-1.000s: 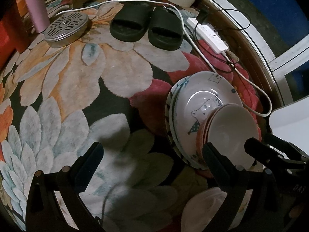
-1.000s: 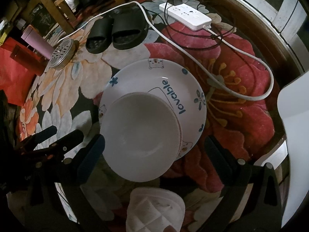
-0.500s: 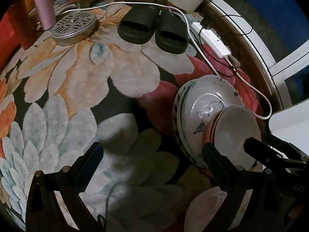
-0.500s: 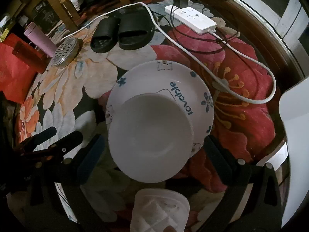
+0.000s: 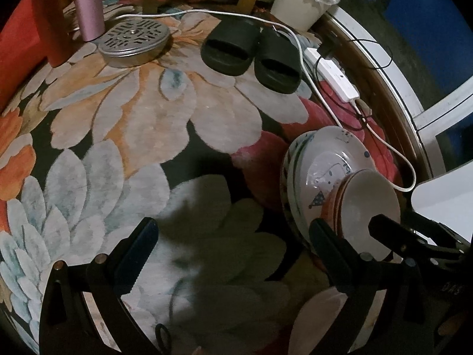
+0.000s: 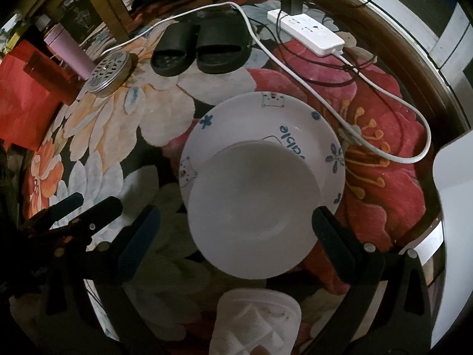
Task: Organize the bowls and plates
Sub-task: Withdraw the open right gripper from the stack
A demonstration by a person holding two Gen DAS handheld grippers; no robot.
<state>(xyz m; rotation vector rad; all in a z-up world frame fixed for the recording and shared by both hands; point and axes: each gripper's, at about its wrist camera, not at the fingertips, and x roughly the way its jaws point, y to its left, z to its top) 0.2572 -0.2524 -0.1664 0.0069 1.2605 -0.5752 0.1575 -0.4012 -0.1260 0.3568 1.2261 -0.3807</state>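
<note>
My right gripper (image 6: 235, 230) hangs over the floor with its jaws spread wide and nothing between the pads; the white bowl (image 6: 254, 210) lies below, framed between the two fingers but touched by neither. That bowl sits on the near part of a stack of plates (image 6: 266, 118), the top one white with blue flowers, small cartoon faces and blue lettering partly hidden under the bowl's rim. From the left wrist view the bowl (image 5: 366, 204) shows reddish rings along its outside, which may be other bowls nested below it; I cannot tell which, and the plates (image 5: 325, 159) show several rims stacked.

My left gripper (image 5: 233, 236) is also released, jaws wide apart, empty, above a bare stretch of the flowered rug (image 5: 147, 136), with the stack just to its right. Its right finger stands in front of the stack's near edge; I cannot tell whether it touches.

Just in front of the right gripper, nearest the camera, is a white quilted slipper (image 6: 257, 322). Beyond the plates a white cable (image 6: 340, 112) runs across the rug to a power strip (image 6: 307, 34). Farther back stand a pair of black slides (image 6: 201, 47), a round perforated metal lid (image 6: 109, 71) and a pink tumbler (image 6: 69, 50).
</note>
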